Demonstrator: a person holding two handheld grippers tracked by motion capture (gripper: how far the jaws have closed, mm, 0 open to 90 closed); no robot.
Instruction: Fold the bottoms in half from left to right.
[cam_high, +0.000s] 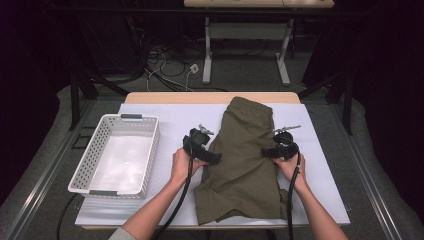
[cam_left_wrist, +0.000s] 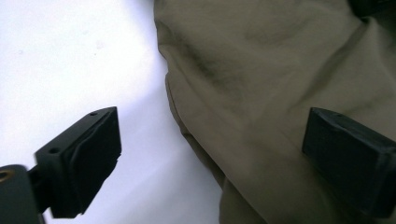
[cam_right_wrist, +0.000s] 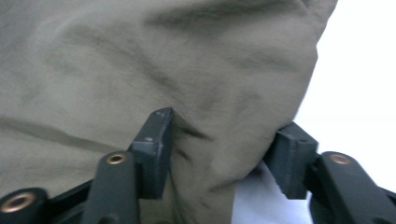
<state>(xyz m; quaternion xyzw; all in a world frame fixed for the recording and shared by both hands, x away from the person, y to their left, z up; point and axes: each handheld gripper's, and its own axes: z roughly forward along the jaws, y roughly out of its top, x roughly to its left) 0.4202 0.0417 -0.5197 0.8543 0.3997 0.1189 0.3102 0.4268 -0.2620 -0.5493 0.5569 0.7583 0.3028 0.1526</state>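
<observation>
Olive-green cotton shorts (cam_high: 245, 160) lie flat on the white sheet-covered counter (cam_high: 172, 120), lower centre to centre of the high view, hem toward the bottom edge, waistband toward the top.

Left hand-held gripper (cam_high: 206, 154) sits at the left edge of the shorts, mid frame. In the left gripper view its jaws stand wide open: one pad over bare white counter at lower left, the other over the fabric at lower right, the cloth's folded edge running between them. Nothing pinched yet.

Right hand-held gripper (cam_high: 274, 151) is at the right edge of the shorts. In the right gripper view a bunched ridge of cloth (cam_right_wrist: 219, 154) sits between its jaws, with the pads pressing into it from both sides; reads as gripping the shorts' edge.

Step in hand looks like taking both side edges for a fold or lift. To do it well: slide the left lower jaw under the fabric edge, catch all layers, close fully before lifting, and match the right side's height so the cloth rises level.

Farther off, upper-left area: white perforated plastic basket (cam_high: 100, 145), standing well apart from the shorts.
</observation>
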